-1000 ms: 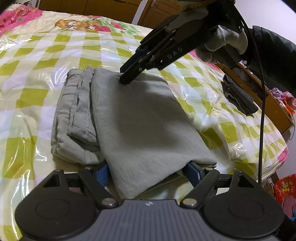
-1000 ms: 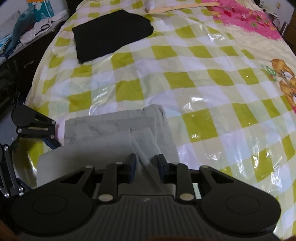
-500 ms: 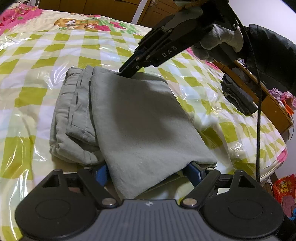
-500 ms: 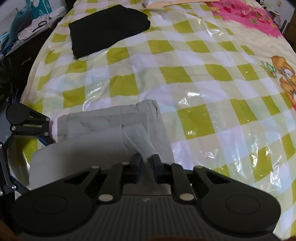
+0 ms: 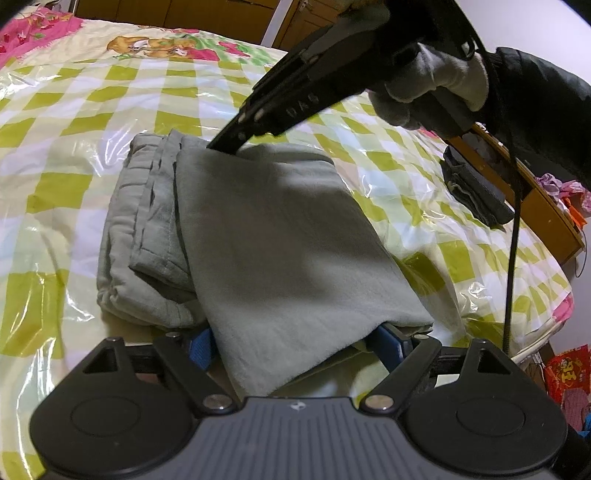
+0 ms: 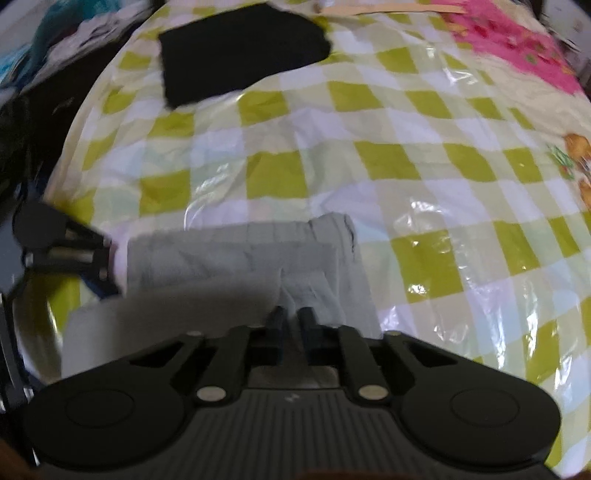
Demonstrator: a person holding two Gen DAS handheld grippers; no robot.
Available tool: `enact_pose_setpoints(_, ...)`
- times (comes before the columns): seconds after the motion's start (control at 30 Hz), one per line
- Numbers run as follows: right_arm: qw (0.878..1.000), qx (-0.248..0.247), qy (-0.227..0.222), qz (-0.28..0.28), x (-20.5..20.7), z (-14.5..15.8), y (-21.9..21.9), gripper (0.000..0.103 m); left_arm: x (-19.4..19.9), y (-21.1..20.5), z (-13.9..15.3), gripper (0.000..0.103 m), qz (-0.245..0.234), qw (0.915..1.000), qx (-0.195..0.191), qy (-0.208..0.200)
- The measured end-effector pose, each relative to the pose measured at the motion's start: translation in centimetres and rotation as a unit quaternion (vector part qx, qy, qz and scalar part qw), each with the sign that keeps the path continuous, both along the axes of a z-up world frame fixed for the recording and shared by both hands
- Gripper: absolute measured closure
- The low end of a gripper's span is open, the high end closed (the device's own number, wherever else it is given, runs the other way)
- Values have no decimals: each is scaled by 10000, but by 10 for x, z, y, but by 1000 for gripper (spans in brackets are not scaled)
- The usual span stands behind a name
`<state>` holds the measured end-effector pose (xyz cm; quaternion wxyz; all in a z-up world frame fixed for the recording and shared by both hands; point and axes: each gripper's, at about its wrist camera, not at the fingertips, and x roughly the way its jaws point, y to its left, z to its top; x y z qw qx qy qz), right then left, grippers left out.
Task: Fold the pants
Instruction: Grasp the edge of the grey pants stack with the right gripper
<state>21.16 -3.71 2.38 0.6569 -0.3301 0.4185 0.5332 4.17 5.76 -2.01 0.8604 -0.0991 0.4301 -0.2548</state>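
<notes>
Grey-green pants [image 5: 273,229] lie folded on the checked bed cover [image 5: 74,122]. Their top layer reaches toward me and drapes over the gap of my left gripper [image 5: 295,343]. That gripper stands wide open, and its blue pads [image 5: 199,347] show on either side of the cloth without pressing it. At the far corner of the top layer, my right gripper [image 5: 223,144] comes down steeply in a gloved hand [image 5: 432,81]. In the right wrist view the right gripper [image 6: 291,314] is shut, with a ridge of the pants [image 6: 229,258] pinched between its fingers. The left gripper [image 6: 62,243] shows at the left there.
A black folded garment [image 6: 240,51] lies further up the bed. Another dark garment [image 5: 476,192] sits at the bed's right edge by a wooden frame [image 5: 546,206]. A black cable [image 5: 513,221] hangs from the right hand. A pink quilt [image 5: 37,26] covers the far end.
The right gripper's jaws closed from a narrow gap onto the corner of the pants' top layer, bunching the cloth between them. The left gripper and the pile stayed put.
</notes>
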Motion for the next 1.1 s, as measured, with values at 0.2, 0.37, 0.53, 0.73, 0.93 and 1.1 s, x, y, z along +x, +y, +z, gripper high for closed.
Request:
enact_pose_setpoints(0.2, 9956, 250, -204, -882, 17, 13, -15, 103, -1, -1, 0, 9, -9, 10000, 41, -24)
enact_pose_setpoints(0.37, 9901, 339, -192, -1350, 30, 10, -24, 103, -2, 0, 4, 9, 30, 10000, 38, -69)
enact_pose_setpoints(0.53, 9858, 441, -133, -1614, 32, 5, -30, 103, -7, 16, 19, 9, 273, 9993, 68, -249)
enact_pose_setpoints(0.73, 9789, 732, -10, -1908, 37, 6, -35, 103, -9, 26, 42, 9, 531, 9971, 55, -539)
enact_pose_setpoints(0.93, 9691, 1026, 249, -2230, 44, 8, -49, 94, 1, 27, 30, 9, 596, 9979, 137, -198)
enact_pose_setpoints(1.1, 9716, 1187, 560, -1967, 45, 11, -54, 84, 11, 13, 21, 9, 546, 9982, 201, -159)
